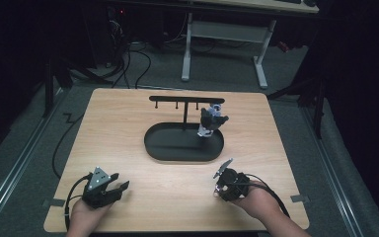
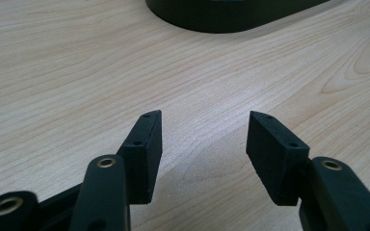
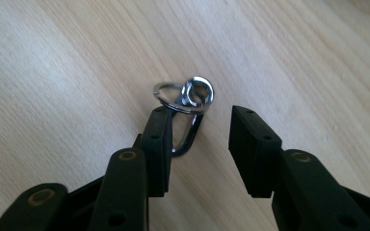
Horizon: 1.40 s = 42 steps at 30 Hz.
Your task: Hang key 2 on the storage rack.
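Right gripper (image 3: 197,144) hovers over a metal key ring clip (image 3: 185,103) lying on the wooden table (image 3: 53,72) — jaws apart around it, one pad beside it, not clamped. Left gripper (image 2: 203,144) sits released — nothing between its jaws.
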{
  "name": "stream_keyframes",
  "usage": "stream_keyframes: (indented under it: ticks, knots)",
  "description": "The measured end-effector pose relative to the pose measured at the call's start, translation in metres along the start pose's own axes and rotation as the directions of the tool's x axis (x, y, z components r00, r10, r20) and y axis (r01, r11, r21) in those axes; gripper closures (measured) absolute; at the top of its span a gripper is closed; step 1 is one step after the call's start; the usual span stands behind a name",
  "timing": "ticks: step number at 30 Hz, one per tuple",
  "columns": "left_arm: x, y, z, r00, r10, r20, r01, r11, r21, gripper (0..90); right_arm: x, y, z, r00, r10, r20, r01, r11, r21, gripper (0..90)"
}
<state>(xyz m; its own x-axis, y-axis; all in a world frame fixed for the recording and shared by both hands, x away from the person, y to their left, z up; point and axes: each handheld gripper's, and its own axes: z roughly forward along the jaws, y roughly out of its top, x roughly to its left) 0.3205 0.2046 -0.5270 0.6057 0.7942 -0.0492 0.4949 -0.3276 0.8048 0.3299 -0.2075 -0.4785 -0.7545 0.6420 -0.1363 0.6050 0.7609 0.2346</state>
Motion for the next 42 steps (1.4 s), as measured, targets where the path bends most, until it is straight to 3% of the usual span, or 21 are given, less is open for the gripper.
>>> stream_keyframes:
  ticks: [6,8,10,14,20,26,36,42]
  knots:
    - [-0.001,-0.001,0.001,1.0000,0.002,0.005,-0.002,1.0000,0.003,47.6,0.002,0.012,0.002,0.9983,-0.058,-0.003,0.058,0.998,0.023,70.9]
    - [-0.001,-0.001,0.001,1.0000,0.004,0.007,-0.004,1.0000,0.009,47.5,0.003,0.014,0.002,0.9970,-0.078,0.002,0.078,0.997,0.026,80.3]
    - [0.000,-0.001,0.002,1.0000,0.003,0.009,-0.004,0.9999,0.012,47.4,0.003,0.015,0.002,0.9957,-0.093,0.005,0.092,0.995,0.025,83.4]
    - [0.001,-0.002,0.002,0.9999,-0.005,0.010,0.005,0.9999,0.014,47.4,0.001,0.016,0.004,0.9957,-0.091,-0.020,0.092,0.995,0.035,87.2]
    - [0.001,-0.002,0.002,0.9999,-0.005,0.013,0.004,0.9998,0.017,47.4,-0.002,0.017,0.007,0.9955,-0.068,-0.066,0.070,0.997,0.028,89.3]
    - [0.001,-0.002,0.001,0.9999,-0.005,0.011,0.005,0.9999,0.013,47.3,-0.012,0.016,0.001,0.9873,0.000,-0.159,0.004,1.000,0.027,89.6]
    - [0.000,0.000,0.001,0.9999,0.000,0.017,0.000,1.0000,0.004,46.9,-0.024,0.016,-0.026,0.9831,0.051,-0.176,-0.048,0.999,0.022,89.5]
    - [0.000,0.000,0.001,0.9998,0.003,0.018,-0.003,1.0000,0.000,46.6,-0.033,0.023,-0.041,0.9710,0.108,-0.213,-0.111,0.994,0.000,89.5]
